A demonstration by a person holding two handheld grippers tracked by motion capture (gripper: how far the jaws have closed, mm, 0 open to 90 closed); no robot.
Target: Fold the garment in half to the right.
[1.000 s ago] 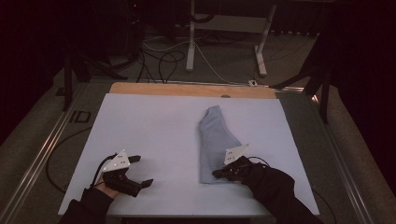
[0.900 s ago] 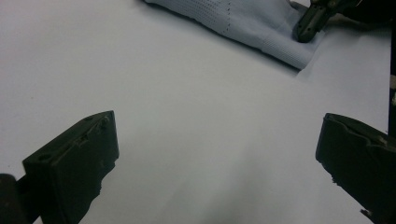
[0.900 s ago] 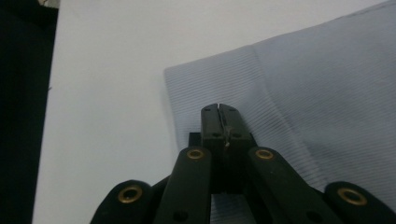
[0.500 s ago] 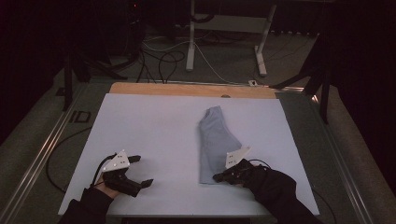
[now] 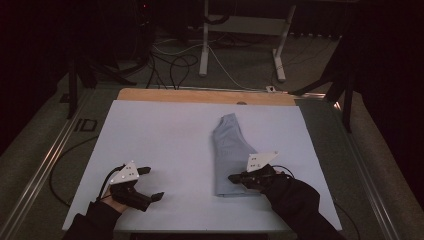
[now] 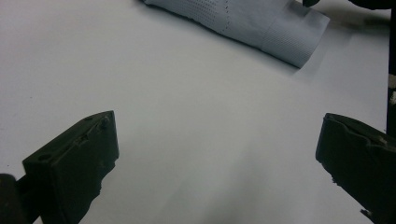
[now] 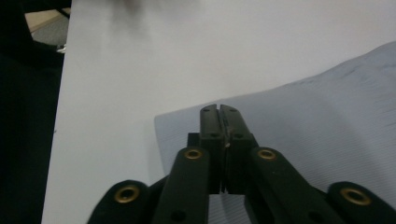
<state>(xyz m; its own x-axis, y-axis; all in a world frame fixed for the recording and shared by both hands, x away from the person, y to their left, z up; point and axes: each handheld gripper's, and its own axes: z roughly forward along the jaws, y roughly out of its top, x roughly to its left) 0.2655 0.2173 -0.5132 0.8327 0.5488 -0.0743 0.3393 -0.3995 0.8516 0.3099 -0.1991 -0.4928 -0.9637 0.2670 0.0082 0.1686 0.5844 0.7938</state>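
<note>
A light blue-grey folded cloth (image 5: 231, 150) lies lengthwise on the white table sheet (image 5: 165, 135), right of centre. My right gripper (image 5: 233, 177) rests over the cloth's near end, pointing left. In the right gripper view the cloth (image 7: 327, 116) lies flat under the right gripper (image 7: 219, 108). Its jaws have just parted a hair but still stand together, and I see no fabric pinched between them. My left gripper (image 5: 152, 183) sits at the front left of the table, open, with bare sheet between its jaws (image 6: 217, 135). Beyond it lies the cloth (image 6: 261, 23).
A wooden strip (image 5: 205, 96) borders the table's far edge. Behind it on the dark floor are cables (image 5: 170, 65) and white stand legs (image 5: 205, 40). A metal rail (image 5: 50, 160) runs along the left side. The person's dark sleeves enter from the bottom.
The right gripper has shifted slightly toward the cloth's near end. The left gripper and the cloth stay where they were.
</note>
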